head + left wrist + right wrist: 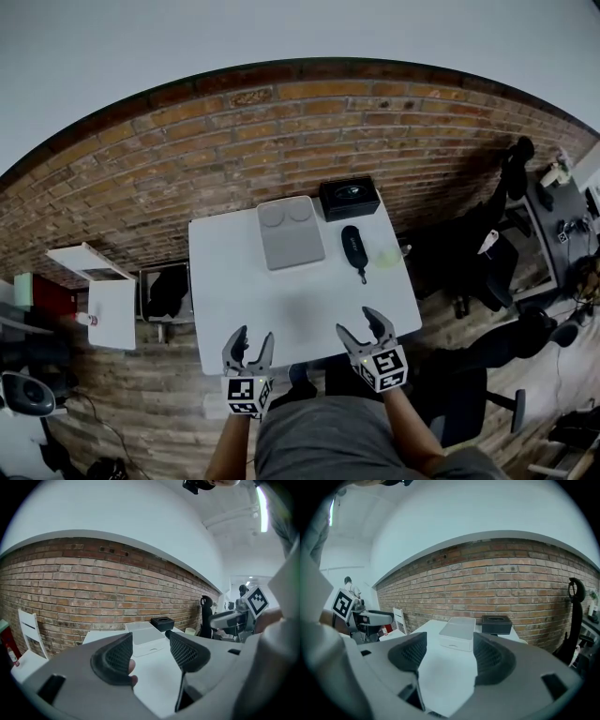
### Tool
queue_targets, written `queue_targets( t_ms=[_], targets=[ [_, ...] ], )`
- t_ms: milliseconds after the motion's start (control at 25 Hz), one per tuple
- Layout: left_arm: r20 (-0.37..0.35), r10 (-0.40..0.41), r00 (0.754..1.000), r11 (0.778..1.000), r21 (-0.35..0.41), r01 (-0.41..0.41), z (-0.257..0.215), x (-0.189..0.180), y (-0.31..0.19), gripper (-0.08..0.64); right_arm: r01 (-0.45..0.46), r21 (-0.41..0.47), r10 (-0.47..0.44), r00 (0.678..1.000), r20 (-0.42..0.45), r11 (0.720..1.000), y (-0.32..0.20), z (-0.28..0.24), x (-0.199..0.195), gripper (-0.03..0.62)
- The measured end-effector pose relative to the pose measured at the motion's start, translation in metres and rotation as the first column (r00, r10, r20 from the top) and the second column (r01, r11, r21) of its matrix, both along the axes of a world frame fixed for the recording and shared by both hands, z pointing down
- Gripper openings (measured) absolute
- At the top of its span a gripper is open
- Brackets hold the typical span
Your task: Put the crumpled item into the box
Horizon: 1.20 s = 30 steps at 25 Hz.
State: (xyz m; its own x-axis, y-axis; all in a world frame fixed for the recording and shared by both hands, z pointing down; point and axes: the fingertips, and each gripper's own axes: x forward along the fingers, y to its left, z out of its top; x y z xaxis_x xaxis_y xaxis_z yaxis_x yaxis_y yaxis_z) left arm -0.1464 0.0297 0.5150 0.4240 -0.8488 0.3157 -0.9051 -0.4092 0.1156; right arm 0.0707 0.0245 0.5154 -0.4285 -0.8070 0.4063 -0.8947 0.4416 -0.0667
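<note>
The left gripper (255, 336) and right gripper (357, 322) are held spread and empty over the near edge of the table (244, 281). The crumpled item (389, 253) is seen lying by the table's right edge, apart from the black box (349, 198) at its far edge.

I'm at a white table (234, 309) set by a brick wall (187, 159) that turns plain white higher up. Wood plank floor (122, 394) all around, a white chair (112, 314) off to my left and a black office chair (450, 253) on the right.
</note>
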Motion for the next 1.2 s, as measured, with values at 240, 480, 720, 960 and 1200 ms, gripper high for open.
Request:
queue_targets(
  t_ms=[240,480,720,960,1200],
  targets=[
    [0.008,0.008,1.000,0.999,0.033,-0.009,-0.015,0.002,0.008,0.238,-0.005,0.012,0.005,1.000,0.006,1.000,0.011,-0.006,-0.001,0.292],
    [0.009,0.015,1.000,1.000,0.025,-0.015,-0.019,0.001,0.016,0.229,-0.050,0.056,0.051,0.999,-0.009,0.997,0.018,-0.021,0.003,0.121],
    [-0.023,0.034,0.999,0.997,0.072,-0.032,-0.030,0.007,0.022,0.012,-0.081,0.051,0.082,0.996,-0.027,0.995,0.023,-0.022,0.011,0.003],
    [-0.039,0.080,0.996,0.993,0.089,-0.076,-0.037,0.013,0.020,0.006,-0.137,0.055,0.139,0.989,-0.047,0.989,0.025,-0.022,0.022,0.003],
    [-0.008,0.050,0.999,0.995,0.091,-0.049,-0.038,0.006,0.016,0.005,-0.085,0.103,0.094,0.992,-0.086,0.991,0.025,-0.032,0.011,0.002]
  ],
)
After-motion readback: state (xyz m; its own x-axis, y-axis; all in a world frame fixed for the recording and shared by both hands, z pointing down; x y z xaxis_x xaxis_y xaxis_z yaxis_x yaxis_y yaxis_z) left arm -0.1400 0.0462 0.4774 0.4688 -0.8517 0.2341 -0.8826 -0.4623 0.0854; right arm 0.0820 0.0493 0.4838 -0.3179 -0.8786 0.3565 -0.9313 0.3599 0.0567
